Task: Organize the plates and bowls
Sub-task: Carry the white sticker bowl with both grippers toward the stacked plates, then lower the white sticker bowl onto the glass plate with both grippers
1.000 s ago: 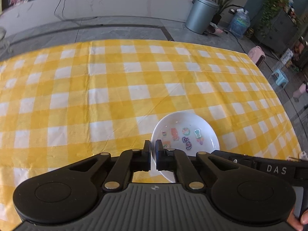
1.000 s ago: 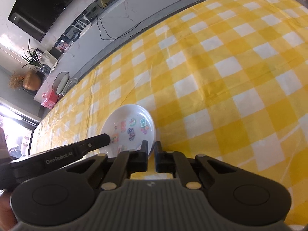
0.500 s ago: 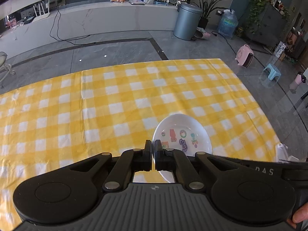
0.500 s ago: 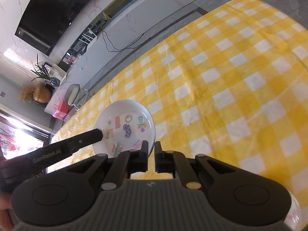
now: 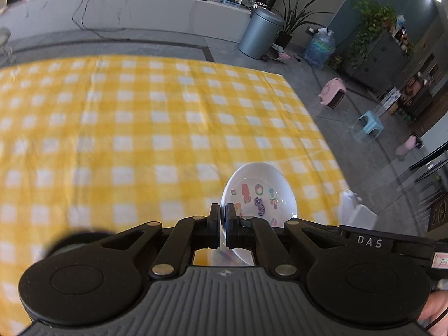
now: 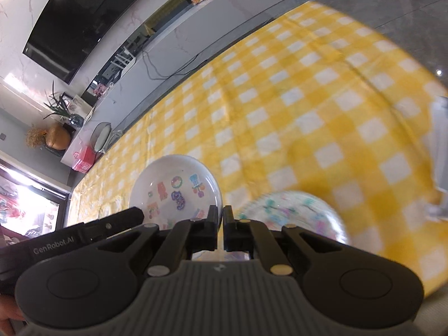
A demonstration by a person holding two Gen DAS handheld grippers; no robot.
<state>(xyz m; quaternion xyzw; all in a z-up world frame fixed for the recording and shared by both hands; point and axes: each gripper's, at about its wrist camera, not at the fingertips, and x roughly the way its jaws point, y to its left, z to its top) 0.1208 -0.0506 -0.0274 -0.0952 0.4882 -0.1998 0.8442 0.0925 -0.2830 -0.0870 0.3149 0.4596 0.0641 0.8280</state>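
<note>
A white bowl [image 5: 260, 193] with small cartoon prints inside hangs above the yellow checked tablecloth [image 5: 140, 126]. My left gripper [image 5: 222, 210] is shut on the bowl's left rim. My right gripper [image 6: 219, 212] is shut on the right rim of the same bowl [image 6: 173, 187]. Each gripper's black body shows in the other's view: the right gripper [image 5: 364, 240] at the lower right, the left gripper [image 6: 112, 224] at the lower left. A second patterned plate [image 6: 294, 215], blurred, lies on the cloth below my right gripper.
A white object [image 5: 355, 210] stands at the table's right edge, also seen as a white object [image 6: 441, 154] in the right wrist view. Beyond the table are grey floor, a metal bin [image 5: 260, 36], a pink box [image 5: 333, 96] and a blue stool [image 5: 369, 126].
Both grippers rose and pulled back with the bowl held between them, so the table looks smaller and farther. The patterned plate and the white object came into view.
</note>
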